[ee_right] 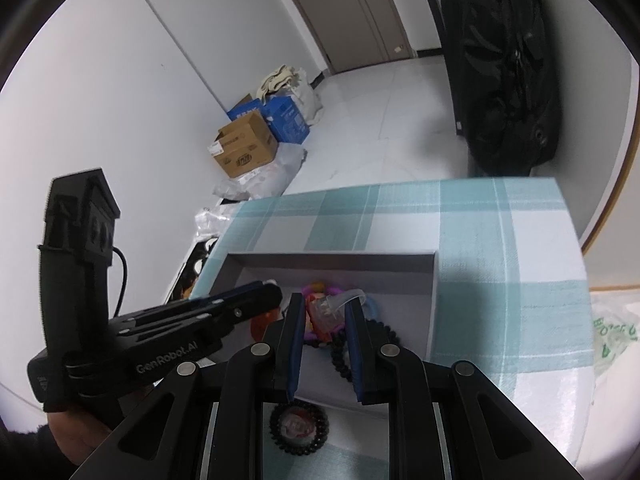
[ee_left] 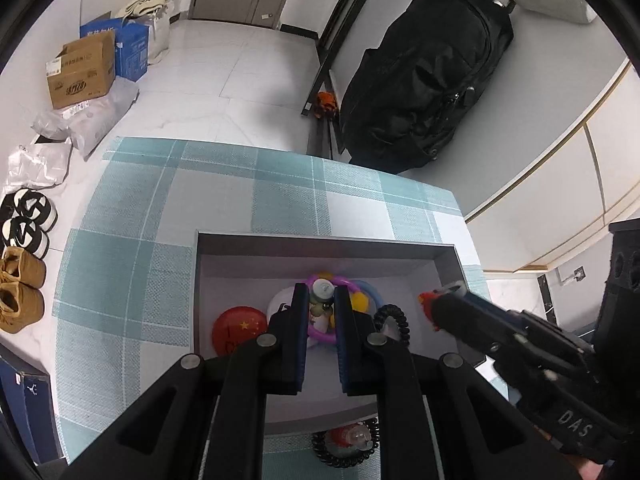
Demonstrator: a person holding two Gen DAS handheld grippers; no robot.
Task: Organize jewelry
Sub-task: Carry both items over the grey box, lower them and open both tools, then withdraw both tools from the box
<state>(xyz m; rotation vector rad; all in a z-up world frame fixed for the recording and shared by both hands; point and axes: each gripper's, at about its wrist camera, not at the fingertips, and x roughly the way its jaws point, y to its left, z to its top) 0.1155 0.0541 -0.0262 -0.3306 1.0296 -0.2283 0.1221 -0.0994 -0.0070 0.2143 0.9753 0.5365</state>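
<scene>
Black coiled hair tie [ee_left: 346,446] with a red charm lies on the checked table [ee_left: 132,264] just before the grey open box [ee_left: 320,240]. Left gripper [ee_left: 321,304] pinches a small pale-capped trinket [ee_left: 322,294] over the box's heap; right gripper [ee_right: 325,308] clamps a red-and-clear ornament [ee_right: 326,309]. Releasing both so close together could snag the purple ring [ee_left: 320,336] or tangle pieces.

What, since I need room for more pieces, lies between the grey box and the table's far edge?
Only bare plaid tablecloth past the grey box, seen in both wrist views.
</scene>
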